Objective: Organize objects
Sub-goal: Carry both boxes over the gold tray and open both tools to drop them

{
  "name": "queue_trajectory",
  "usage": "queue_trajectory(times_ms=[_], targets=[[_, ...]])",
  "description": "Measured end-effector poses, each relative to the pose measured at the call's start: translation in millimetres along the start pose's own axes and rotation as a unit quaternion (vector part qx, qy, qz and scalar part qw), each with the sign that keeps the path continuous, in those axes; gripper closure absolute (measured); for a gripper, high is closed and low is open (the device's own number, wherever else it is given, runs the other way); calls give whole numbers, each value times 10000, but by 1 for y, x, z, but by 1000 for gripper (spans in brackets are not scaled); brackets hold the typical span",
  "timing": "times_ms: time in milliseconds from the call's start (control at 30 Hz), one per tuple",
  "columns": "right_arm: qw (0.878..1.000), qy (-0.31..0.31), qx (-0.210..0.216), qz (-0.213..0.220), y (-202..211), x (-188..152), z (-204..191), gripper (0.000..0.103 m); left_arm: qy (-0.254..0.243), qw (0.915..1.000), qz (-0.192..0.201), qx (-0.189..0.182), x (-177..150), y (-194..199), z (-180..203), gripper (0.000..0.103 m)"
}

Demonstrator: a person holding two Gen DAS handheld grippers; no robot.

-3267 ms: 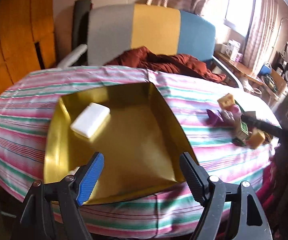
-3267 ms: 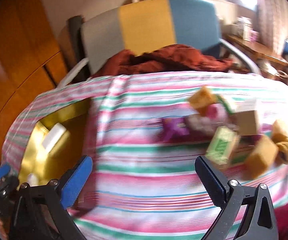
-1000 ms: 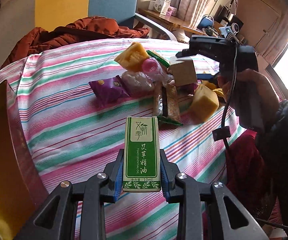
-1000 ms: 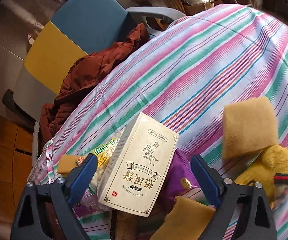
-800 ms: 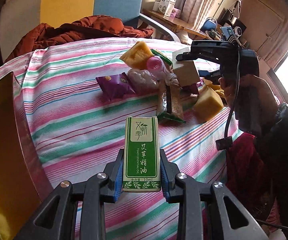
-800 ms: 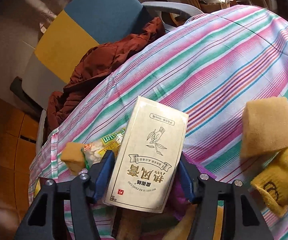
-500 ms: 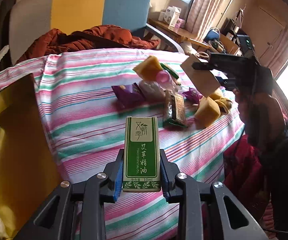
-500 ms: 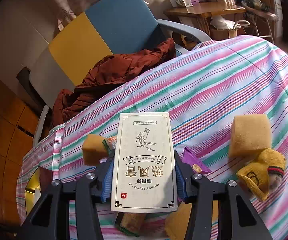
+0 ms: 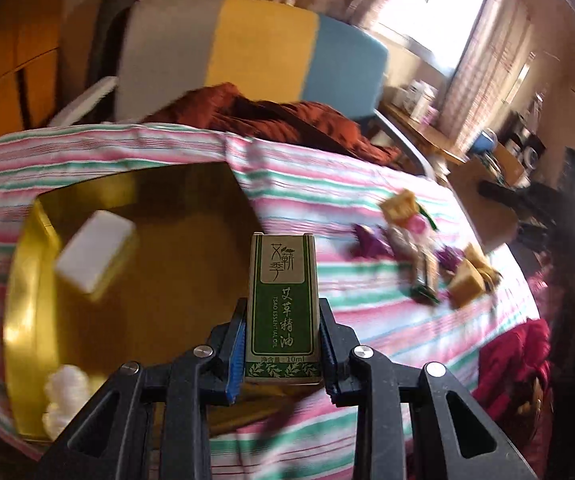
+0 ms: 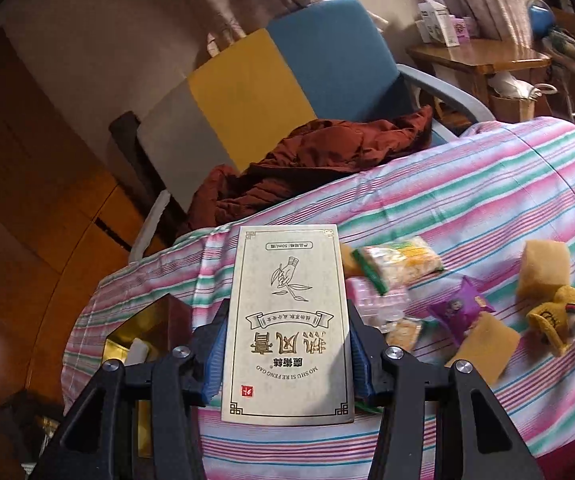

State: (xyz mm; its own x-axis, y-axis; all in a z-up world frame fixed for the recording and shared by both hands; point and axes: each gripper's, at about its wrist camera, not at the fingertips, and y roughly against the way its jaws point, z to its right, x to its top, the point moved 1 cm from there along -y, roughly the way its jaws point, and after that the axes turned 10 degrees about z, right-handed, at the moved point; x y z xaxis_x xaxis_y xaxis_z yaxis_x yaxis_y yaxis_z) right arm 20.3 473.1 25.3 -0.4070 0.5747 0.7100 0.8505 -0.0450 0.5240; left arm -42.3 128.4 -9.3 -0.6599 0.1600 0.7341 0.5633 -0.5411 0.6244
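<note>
- My left tool (image 9: 282,344) is clamped on a small green box (image 9: 282,304) (label reads "essential oil"), gripped at its lower half by both blue pads, box upright in the view.
- Past the green box lies the gold tray (image 9: 27,280) on the striped cloth (image 9: 327,200) that covers the bench; the box hangs over the tray's near right part, above its floor as far as I can tell.
- In the tray: a white block (image 9: 93,256) near the far left wall, tilted, and a white knobbly lump (image 9: 65,396) at the near left corner (blurred, cannot name it).
- My right tool (image 10: 287,356) is clamped on a larger cream box (image 10: 287,320), print upside down to the camera, held clear of the cloth.
- From the right wrist the tray (image 10: 127,332) shows only as a corner at lower left, well apart from the cream box.
- Remaining pile on the cloth, right of the cream box: a green-edged snack bag (image 10: 397,262), a purple packet (image 10: 459,306), two yellow sponges (image 10: 543,268) (image 10: 485,344), a yellow sock (image 10: 557,316) touching the far sponge.
- Same pile appears in the left wrist view at mid right, blurred; only a sponge (image 9: 465,288) reads clearly.
- Behind the bench: a chair (image 9: 247,48) with grey, yellow and blue panels and a rust-red jacket (image 9: 287,120) heaped on the seat.
</note>
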Motion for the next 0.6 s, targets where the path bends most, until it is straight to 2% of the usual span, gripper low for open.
queue_trajectory(times_ms=[167, 333, 467, 600], targets=[[9970, 421, 558, -327, -21, -22, -68, 52, 300, 9969, 278, 676, 7, 19, -60, 73], [9894, 772, 992, -721, -46, -50, -133, 52, 522, 9909, 308, 1204, 3, 27, -113, 73], [9825, 1046, 1176, -992, -65, -71, -175, 52, 705, 9869, 196, 1441, -8, 27, -142, 72], [9773, 1193, 1243, -1231, -88, -89, -204, 52, 890, 9846, 38, 1503, -25, 27, -159, 60]])
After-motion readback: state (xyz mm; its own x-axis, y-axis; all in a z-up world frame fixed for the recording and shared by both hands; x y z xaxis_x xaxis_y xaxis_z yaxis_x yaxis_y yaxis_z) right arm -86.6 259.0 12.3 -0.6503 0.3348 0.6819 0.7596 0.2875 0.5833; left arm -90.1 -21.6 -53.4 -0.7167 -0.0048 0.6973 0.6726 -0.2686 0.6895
